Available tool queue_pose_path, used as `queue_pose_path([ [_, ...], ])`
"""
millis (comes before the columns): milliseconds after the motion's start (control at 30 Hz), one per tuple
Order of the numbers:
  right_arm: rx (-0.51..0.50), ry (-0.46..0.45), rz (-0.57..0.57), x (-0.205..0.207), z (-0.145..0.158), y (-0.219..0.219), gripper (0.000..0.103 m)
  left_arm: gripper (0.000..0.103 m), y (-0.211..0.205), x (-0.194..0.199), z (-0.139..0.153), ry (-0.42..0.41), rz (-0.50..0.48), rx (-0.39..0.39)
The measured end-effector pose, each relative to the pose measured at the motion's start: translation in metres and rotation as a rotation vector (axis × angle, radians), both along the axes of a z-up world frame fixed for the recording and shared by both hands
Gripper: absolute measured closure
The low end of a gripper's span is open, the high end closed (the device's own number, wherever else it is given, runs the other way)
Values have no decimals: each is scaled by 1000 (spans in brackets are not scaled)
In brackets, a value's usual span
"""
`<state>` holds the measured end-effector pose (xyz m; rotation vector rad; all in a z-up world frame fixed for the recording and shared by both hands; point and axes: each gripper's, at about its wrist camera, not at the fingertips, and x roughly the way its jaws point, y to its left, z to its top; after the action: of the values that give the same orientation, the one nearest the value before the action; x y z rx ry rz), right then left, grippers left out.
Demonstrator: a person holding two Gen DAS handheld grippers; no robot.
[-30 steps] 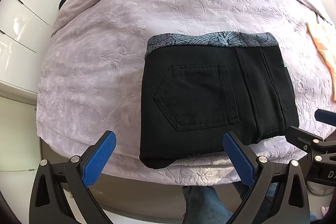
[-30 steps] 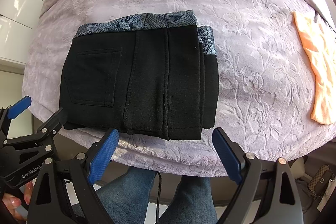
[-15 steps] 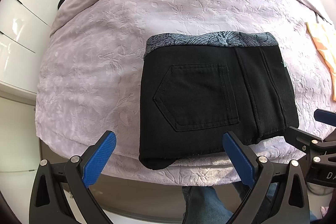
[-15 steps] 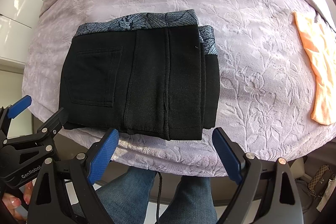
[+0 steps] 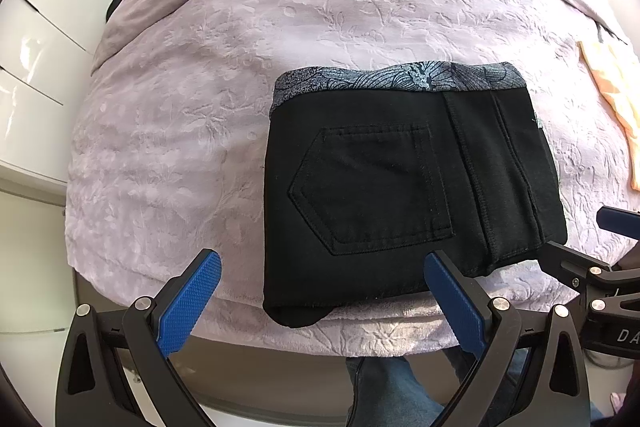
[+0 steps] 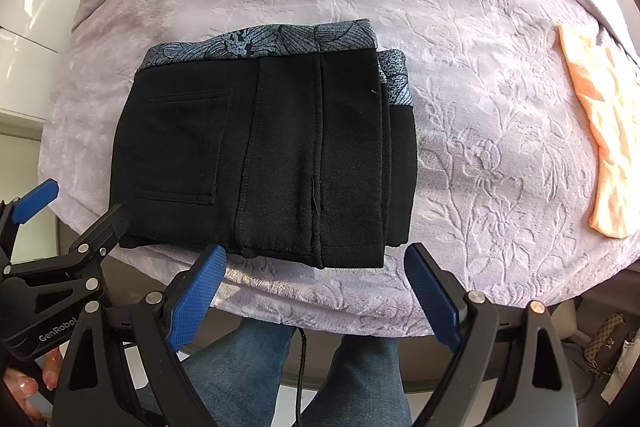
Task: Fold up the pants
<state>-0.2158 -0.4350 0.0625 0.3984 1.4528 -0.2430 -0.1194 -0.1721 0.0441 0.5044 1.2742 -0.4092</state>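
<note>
Lying folded crosswise on the bed (image 6: 480, 131), black pants (image 6: 272, 155), waistband far; both hand-held grippers (image 5: 320, 303) (image 6: 316, 295) wide, empty.

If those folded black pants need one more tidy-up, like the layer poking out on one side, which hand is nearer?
Probably the right gripper. It hangs open just below the pants' offset right-hand edge, where a lower layer sticks out. The left gripper sits open toward the pocket side.

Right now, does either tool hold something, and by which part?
Nothing is held. The left tool and right tool are open above the folded pants.
</note>
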Motion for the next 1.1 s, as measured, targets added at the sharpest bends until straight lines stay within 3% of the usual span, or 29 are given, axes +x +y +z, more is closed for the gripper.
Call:
queue_pose_path([
  [867, -23, 24, -4, 6, -1, -7, 11, 1, 0, 6, -4, 23, -23, -22],
  [1100, -33, 29, -11, 10, 0, -6, 11, 1, 4, 11, -4, 41, -25, -71],
])
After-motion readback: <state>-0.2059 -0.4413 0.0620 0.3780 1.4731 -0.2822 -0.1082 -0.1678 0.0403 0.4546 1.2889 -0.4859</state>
